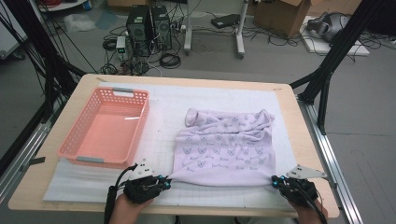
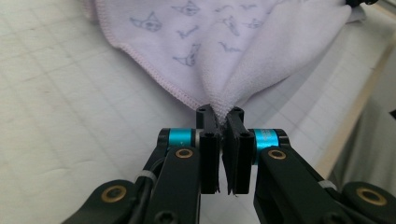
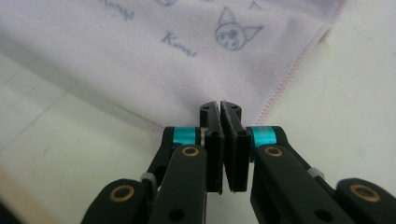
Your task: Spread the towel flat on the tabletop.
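From the high view, a lilac towel point(image 1: 224, 147) lies right of the pink basket point(image 1: 106, 127), both near corners pinched. The left gripper point(image 2: 223, 122) clamps its corner. The right gripper point(image 3: 220, 109) is closed on the other corner.

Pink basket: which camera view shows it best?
The high view: the pink basket sits whole at the table's left, beside the lilac towel. The left and right gripper views look along shut jaws at pinched towel corners, giving nothing of the basket.
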Tool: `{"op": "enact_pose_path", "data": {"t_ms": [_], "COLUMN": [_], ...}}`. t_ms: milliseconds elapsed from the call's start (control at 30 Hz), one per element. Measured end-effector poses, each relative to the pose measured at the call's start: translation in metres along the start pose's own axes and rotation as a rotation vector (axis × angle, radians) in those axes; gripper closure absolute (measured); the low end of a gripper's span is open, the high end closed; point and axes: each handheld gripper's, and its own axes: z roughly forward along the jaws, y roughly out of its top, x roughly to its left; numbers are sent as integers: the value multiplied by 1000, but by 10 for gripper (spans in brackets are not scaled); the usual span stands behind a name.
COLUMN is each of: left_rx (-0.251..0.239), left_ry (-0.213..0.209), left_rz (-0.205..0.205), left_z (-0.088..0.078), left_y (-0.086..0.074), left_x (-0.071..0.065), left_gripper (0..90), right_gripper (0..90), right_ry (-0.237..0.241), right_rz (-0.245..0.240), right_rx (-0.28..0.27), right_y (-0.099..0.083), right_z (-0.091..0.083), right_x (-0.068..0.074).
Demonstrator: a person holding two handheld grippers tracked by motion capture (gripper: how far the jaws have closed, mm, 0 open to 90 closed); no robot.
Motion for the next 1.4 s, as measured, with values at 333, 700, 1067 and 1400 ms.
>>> {"op": "enact_pose_path", "data": {"t_ms": [333,700,1067,1400], "left_rx": [-68,38,-32,-110], "left_ry": [106,200,236,307], "left_rz": [-67,55,-39,-72], "left_z": [19,66,73,82], "left_y": [16,31,51,60], "left_x": [13,8,43,56], "left_gripper": [406,417,846,669], "right_gripper": [574,509,880,802], "right_ry": [-45,-8,20,-157], "right_rz": [66,33,-79,-60], "right_rx": [-122,-70,-45,-133], "right_y": [-10,14,48,62], "right_z": [-23,25,66,81], "right_x": [-6,-8,-18,-17]}}
